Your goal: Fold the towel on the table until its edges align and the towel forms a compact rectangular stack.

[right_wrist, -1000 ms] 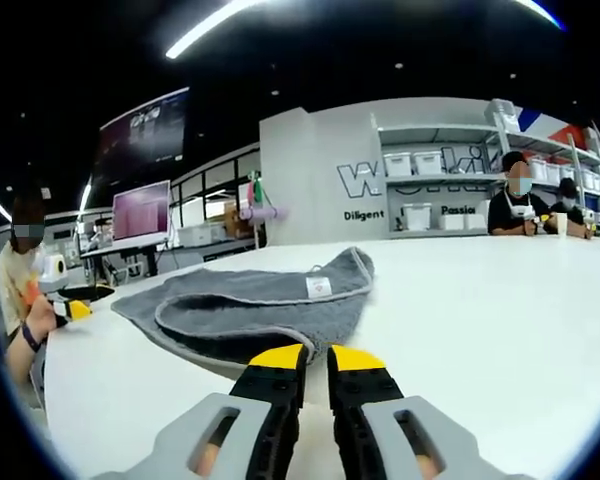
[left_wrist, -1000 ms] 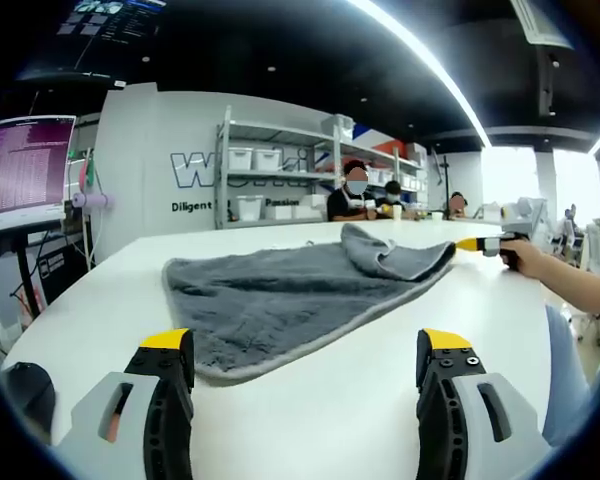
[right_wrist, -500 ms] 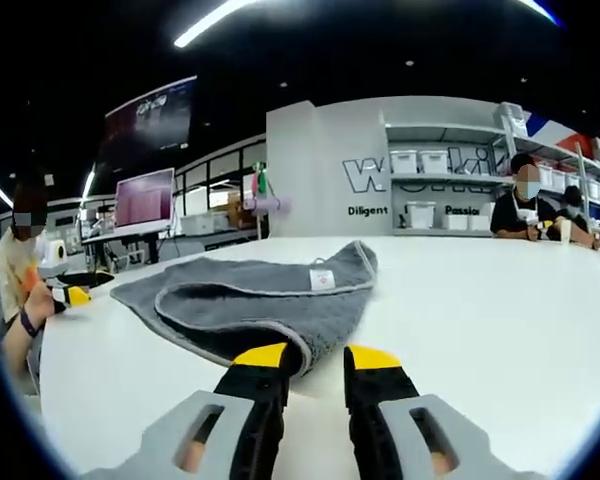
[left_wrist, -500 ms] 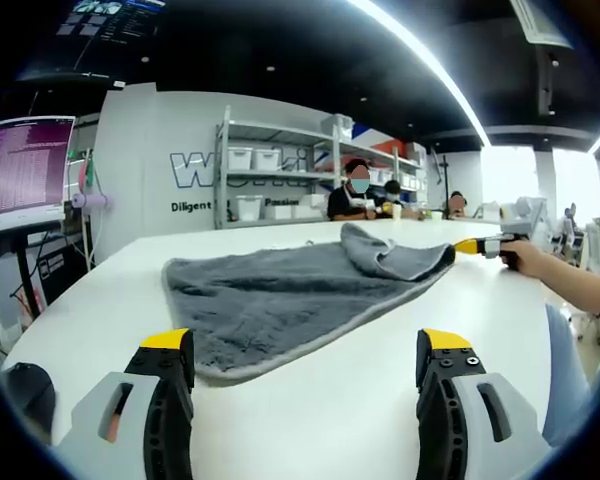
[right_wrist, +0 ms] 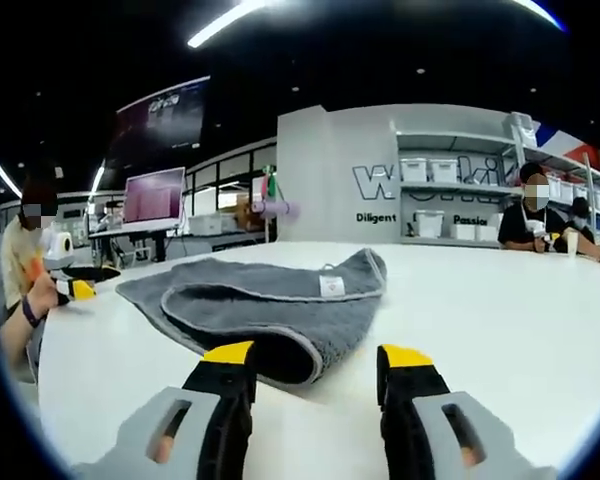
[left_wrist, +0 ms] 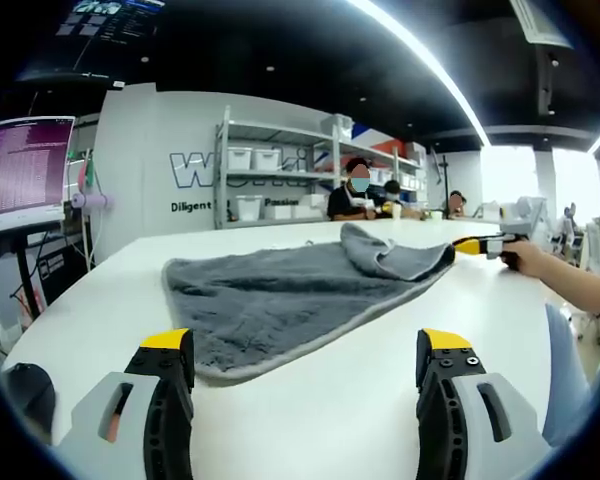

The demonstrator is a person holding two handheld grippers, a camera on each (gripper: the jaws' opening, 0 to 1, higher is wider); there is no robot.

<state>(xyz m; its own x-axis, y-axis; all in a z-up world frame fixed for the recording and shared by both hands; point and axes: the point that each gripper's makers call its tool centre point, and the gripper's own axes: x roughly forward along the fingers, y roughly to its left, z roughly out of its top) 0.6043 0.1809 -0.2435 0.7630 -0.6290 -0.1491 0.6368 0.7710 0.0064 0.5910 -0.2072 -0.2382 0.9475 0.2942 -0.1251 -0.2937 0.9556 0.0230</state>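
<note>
A grey towel (left_wrist: 290, 295) lies spread on the white table (left_wrist: 310, 420), its far right corner folded back over itself. My left gripper (left_wrist: 305, 347) is open wide just short of the towel's near edge, with nothing between its jaws. In the left gripper view, my right gripper (left_wrist: 477, 244) sits at the folded corner, held in a hand (left_wrist: 535, 258). In the right gripper view, the right gripper (right_wrist: 318, 356) stands open, with the towel's doubled edge (right_wrist: 280, 340) just ahead of its jaws. A white label (right_wrist: 331, 286) shows on the folded flap. The left gripper (right_wrist: 76, 290) appears far left.
People sit at the table's far side (left_wrist: 355, 190) in front of shelves with white bins (left_wrist: 270, 185). A monitor (left_wrist: 25, 165) stands beyond the table's left edge. Bare table (right_wrist: 500, 310) stretches right of the towel.
The right gripper's jaws have opened from nearly shut at the towel's folded edge, and the view has shifted slightly. The left gripper and the spread towel have not moved.
</note>
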